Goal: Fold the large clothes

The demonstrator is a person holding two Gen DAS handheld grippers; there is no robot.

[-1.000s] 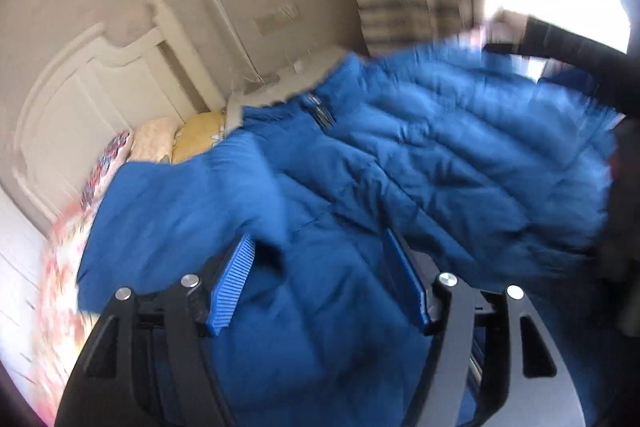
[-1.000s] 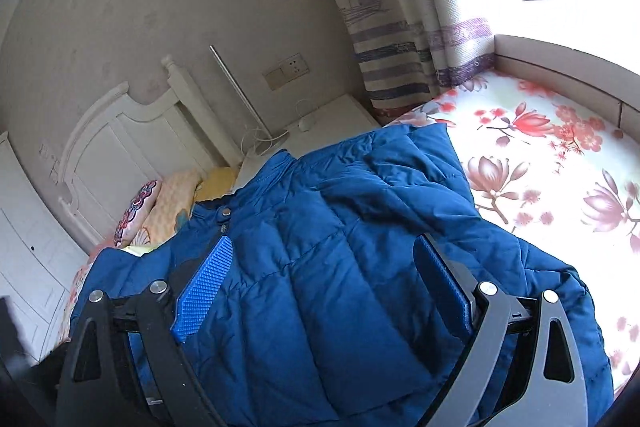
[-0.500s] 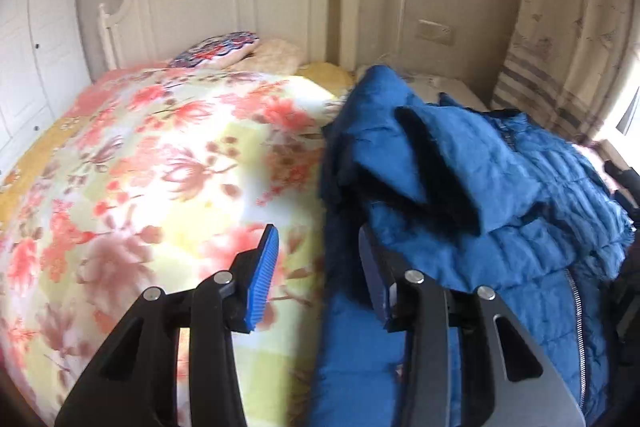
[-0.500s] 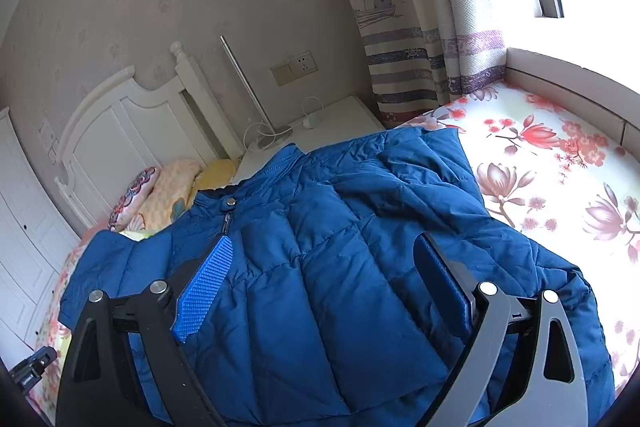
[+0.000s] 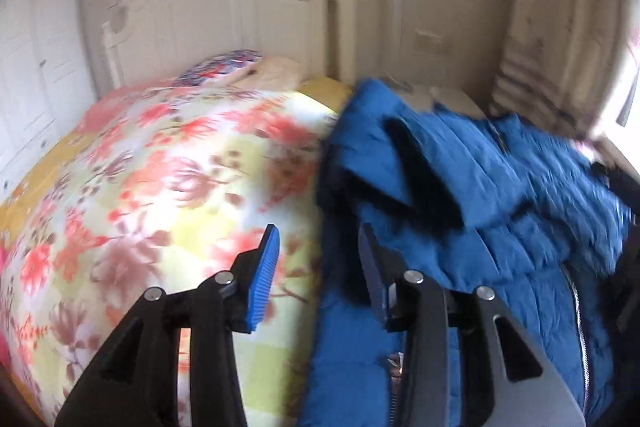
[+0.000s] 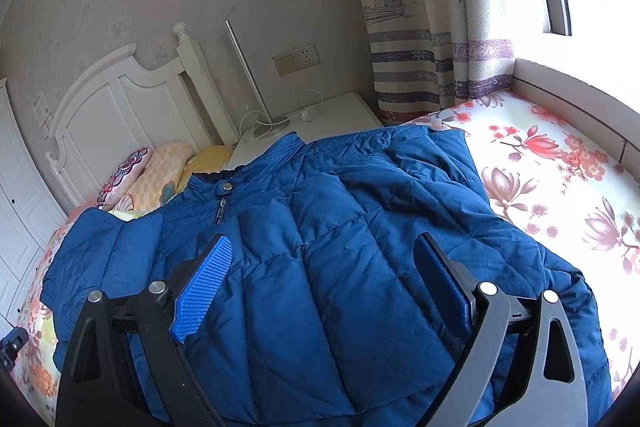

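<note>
Left tool (image 5: 316,267) hovering with nothing gripped, jaws just narrowed, at jacket's (image 6: 320,267) bed-centre edge; right tool (image 6: 324,287) gaping, empty, above it; folding barely beginning.

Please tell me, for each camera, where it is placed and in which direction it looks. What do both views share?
Left wrist: sits on the left hand-held gripper, looking down across the floral bed cover toward the headboard; its two fingers show, jaws apart over the edge of the jacket.
Right wrist: sits on the right hand-held gripper, looking down at the jacket toward the nightstand and curtain; its fingers show, jaws wide.
Shared: jacket, headboard, pillows, curtain.
</note>
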